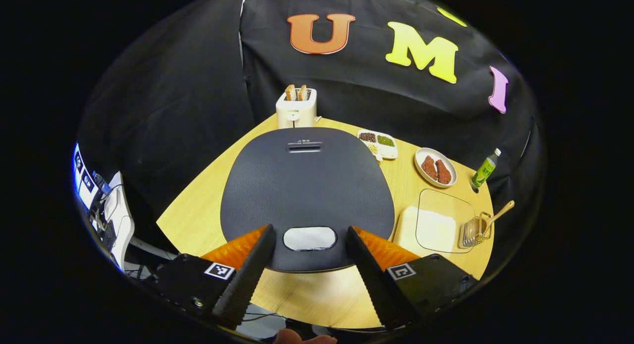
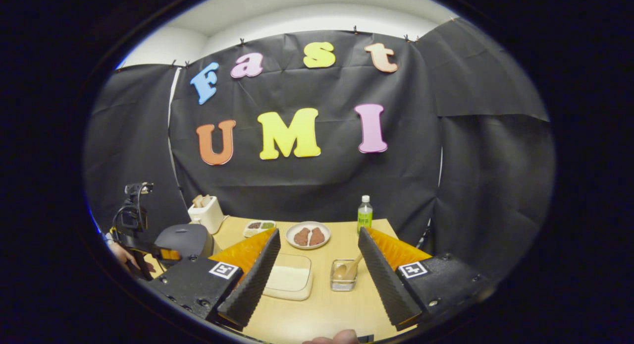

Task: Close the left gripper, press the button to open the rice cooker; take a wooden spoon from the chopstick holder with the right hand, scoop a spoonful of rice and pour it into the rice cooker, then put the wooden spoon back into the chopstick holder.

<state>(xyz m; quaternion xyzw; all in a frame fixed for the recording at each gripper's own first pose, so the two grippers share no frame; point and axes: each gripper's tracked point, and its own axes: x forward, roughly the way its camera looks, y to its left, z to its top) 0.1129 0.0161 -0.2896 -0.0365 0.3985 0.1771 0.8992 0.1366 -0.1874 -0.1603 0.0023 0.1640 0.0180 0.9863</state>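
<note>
The dark grey rice cooker (image 1: 307,185) sits with its lid down, directly under my left gripper (image 1: 309,247). Its pale oval button (image 1: 310,238) lies between my open fingers, which hover just above it. A wooden spoon (image 1: 495,216) stands in the wire chopstick holder (image 1: 473,231) at the table's right edge, beside the clear box of white rice (image 1: 430,227). In the right gripper view, my right gripper (image 2: 319,269) is open and held back from the table. The holder with the spoon (image 2: 345,273) and the rice box (image 2: 290,279) lie ahead between its fingers. The rice cooker (image 2: 185,241) is at far left.
A white toaster (image 1: 296,108) with toast stands behind the cooker. A divided dish of beans (image 1: 378,143), a plate of meat pieces (image 1: 436,168) and a green bottle (image 1: 485,168) line the back of the wooden table (image 1: 198,220). The other gripper and a hand (image 2: 131,235) appear at far left.
</note>
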